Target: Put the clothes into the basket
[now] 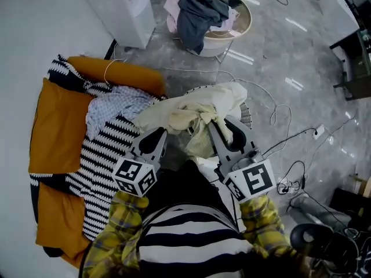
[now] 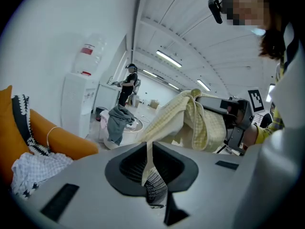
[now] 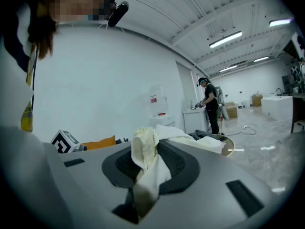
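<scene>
We count two tongs. Left tongs [image 1: 160, 132] closed on thin edge of cream garment [image 1: 194, 112]; right tongs [image 1: 220, 122] clamped on bunched fold of same garment. Garment held up between them, beside sofa [image 1: 58, 126], well apart from basket [image 1: 246, 22]. One basket on floor, two garments seen in it: grey one [image 1: 197, 13], pink one [image 1: 172, 7]. One white checked garment [image 1: 116, 106] on sofa. Red label on water bottle [image 2: 87, 56]: we cannot read it.
</scene>
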A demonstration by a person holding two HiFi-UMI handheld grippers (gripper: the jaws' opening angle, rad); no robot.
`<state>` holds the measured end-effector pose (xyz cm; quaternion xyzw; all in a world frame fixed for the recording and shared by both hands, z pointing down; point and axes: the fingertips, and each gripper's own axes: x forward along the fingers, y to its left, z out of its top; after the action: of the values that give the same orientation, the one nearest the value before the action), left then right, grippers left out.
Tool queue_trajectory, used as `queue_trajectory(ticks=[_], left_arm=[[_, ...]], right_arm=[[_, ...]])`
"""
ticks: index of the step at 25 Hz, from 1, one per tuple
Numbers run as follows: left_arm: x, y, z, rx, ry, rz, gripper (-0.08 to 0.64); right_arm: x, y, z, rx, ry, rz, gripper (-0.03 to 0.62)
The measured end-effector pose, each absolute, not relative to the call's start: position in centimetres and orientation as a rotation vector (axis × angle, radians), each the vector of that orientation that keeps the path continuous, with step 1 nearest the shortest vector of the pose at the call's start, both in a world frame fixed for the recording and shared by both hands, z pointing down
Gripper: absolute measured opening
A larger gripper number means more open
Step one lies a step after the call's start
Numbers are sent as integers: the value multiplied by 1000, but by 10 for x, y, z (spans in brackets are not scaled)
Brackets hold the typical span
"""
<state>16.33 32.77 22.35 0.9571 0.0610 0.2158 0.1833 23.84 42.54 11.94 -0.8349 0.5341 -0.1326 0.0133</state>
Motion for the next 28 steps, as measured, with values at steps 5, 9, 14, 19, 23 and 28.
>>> queue_trajectory(ticks=[5,9,14,19,23,28], left_arm=[[199,370,221,2687,331,627,28],[225,390,220,2671,464,650,28],[254,402,231,2635,594,694,28],[274,411,242,2610,708,765,28],[283,410,259,2589,762,830,28],[290,411,285,2558,797,914,28]], right_arm=[[271,477,122,-2719,1473,-415,91],[292,516,131,-2830,1260,-452,91],[317,560,143,-2901,1001,-485,91],[325,576,173,-2931,840,-593,91],[317,568,217,-2919,775,-747,92],[305,553,281,-2874,805,-934,92]])
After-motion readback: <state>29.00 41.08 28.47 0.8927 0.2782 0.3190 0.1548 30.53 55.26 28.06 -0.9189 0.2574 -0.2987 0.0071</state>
